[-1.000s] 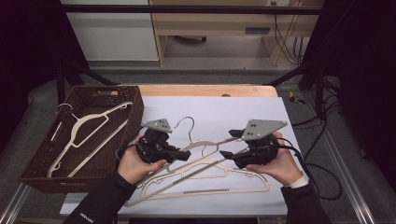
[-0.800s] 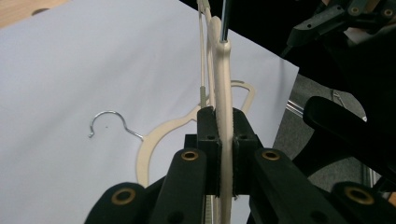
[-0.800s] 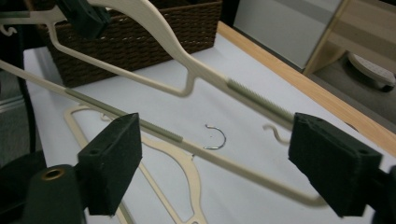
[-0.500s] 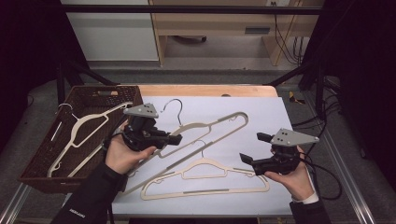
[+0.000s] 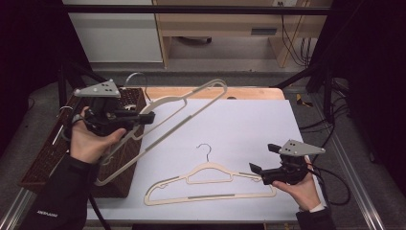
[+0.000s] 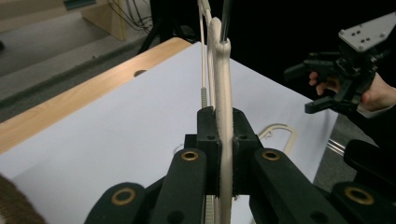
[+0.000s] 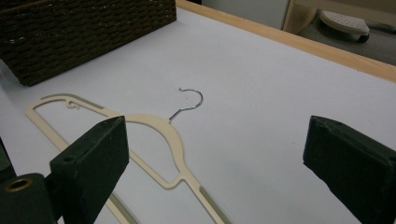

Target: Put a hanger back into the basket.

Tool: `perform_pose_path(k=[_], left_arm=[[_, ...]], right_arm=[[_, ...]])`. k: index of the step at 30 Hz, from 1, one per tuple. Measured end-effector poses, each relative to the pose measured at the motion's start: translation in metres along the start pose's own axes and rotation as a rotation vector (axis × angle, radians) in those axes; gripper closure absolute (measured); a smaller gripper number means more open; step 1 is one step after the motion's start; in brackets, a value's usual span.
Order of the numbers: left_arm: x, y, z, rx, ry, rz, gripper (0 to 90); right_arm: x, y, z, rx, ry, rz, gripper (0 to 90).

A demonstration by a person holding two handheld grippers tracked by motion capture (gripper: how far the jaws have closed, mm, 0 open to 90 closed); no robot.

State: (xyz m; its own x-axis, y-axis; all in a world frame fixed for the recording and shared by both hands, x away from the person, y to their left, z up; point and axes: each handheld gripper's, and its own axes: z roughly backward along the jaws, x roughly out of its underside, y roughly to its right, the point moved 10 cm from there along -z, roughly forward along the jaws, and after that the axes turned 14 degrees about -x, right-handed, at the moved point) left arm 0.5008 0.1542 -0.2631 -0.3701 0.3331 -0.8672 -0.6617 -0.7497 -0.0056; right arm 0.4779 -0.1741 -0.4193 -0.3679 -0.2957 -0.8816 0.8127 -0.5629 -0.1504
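Observation:
My left gripper point(image 5: 148, 118) is raised over the table's left side, shut on a cream hanger point(image 5: 165, 100) near its neck. The hanger hangs tilted in the air, with its low end over the basket's edge. In the left gripper view the pads point(image 6: 205, 135) pinch the hanger point(image 6: 223, 93) edge-on. A second cream hanger point(image 5: 210, 167) with a metal hook lies flat on the white table point(image 5: 249, 120). My right gripper point(image 5: 263, 158) is at that hanger's right end; its jaws have just been opening and are wide apart with nothing between them. The right gripper view looks over the flat hanger point(image 7: 154, 126).
A brown wicker basket point(image 5: 43, 163) stands at the table's left edge, also in the right gripper view point(image 7: 84, 32). A wooden strip point(image 5: 258, 92) runs along the table's far edge. Cables trail off at the right. White table surface lies between the two hangers.
The left gripper has lifted its hanger up and to the left, toward the basket. The right gripper has let go of it, opened, and dropped to the front right of the table.

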Motion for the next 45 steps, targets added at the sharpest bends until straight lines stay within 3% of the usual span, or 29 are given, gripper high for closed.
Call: perform_pose_path(k=[9,17,22,28,38,45], left_arm=[[0.005,-0.056,0.029,-0.096,0.017,0.024,86.1],[0.023,-0.103,0.04,-0.17,-0.01,0.041,86.1],[0.041,-0.135,0.044,-0.21,-0.032,0.07,86.1],[0.061,-0.169,0.055,-0.258,-0.025,0.111,86.2],[0.099,-0.2,0.062,-0.287,-0.071,0.12,86.1],[0.118,-0.21,0.055,-0.289,-0.114,0.116,86.1]], right_arm=[[0.005,0.002,-0.002,0.013,-0.016,0.0,6.9],[0.006,0.003,-0.003,0.014,-0.023,0.001,7.0],[0.006,0.002,-0.004,0.013,-0.026,0.007,7.0],[0.006,0.002,-0.004,0.013,-0.027,0.01,7.1],[0.006,0.002,-0.006,0.008,-0.023,0.006,7.4],[0.007,0.003,-0.008,0.01,-0.028,0.009,7.4]])
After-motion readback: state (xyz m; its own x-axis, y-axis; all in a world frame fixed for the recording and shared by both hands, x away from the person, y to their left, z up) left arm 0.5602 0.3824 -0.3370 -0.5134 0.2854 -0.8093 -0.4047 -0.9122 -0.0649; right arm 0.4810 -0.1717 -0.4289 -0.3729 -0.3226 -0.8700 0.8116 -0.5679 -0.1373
